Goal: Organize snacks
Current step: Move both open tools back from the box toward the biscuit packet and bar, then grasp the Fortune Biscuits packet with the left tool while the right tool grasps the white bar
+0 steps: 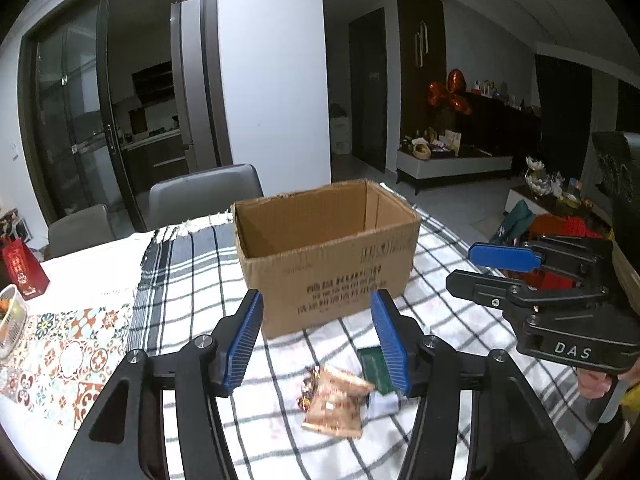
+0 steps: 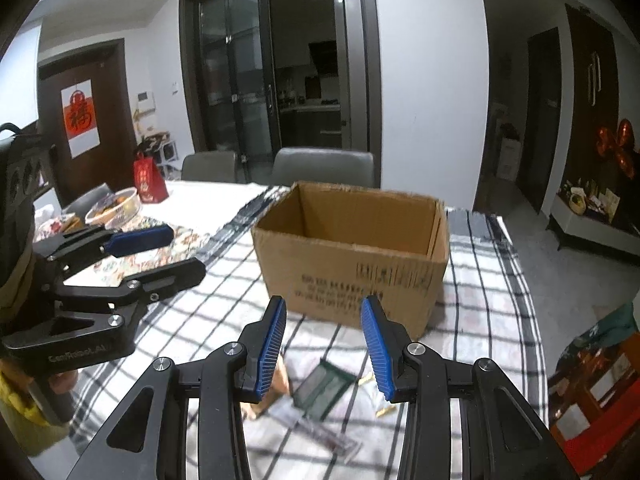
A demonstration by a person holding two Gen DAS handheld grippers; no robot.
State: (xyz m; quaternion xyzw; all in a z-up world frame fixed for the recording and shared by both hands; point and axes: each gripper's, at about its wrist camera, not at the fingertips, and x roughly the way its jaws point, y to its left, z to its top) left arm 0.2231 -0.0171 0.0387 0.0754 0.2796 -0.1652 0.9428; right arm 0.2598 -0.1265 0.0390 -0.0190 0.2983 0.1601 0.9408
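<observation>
Both grippers are empty with their blue ribbed pads standing apart: the left gripper frames the near wall of the open brown cardboard box, and the right gripper does the same in its own view.

The snacks lie low in both frames on the black-and-white checked tablecloth, just in front of the box and not yet in it. In the left wrist view I count 1 tan crinkled snack packet with a small shiny wrapped sweet touching its left edge, and 1 dark green flat packet partly hidden behind the right pad. The right wrist view is blurred; it shows the green packet again, a clear wrapper and 2 small yellowish pieces I cannot identify. There is 1 box.

The step in hand looks like reaching down for a first snack. To do it well, I would lower 1 gripper over a single packet, pinch across its narrow width, and keep the other gripper clear of the box mouth.
</observation>
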